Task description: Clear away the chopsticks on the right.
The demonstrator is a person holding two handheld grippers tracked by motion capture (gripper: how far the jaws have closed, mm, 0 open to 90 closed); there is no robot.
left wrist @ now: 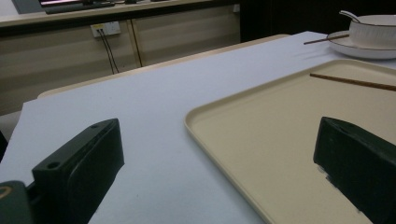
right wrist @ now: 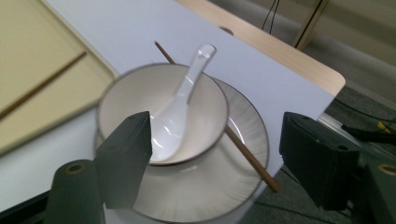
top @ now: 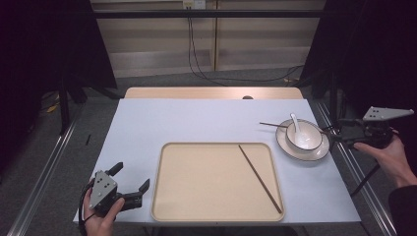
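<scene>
While the right gripper (right wrist: 215, 158) hovers by the plate (top: 322, 152) with fingers spread, one chopstick (right wrist: 247, 156) leans on the plate beside the bowl (right wrist: 140, 93); left gripper (top: 130, 184) fingers spread too

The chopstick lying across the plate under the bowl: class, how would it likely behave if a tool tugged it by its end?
The chopstick looks thin and stiff, so it would probably slide rather than bend. It passes beside the bowl on the plate, so it might nudge the bowl. Once free, it could roll.
</scene>
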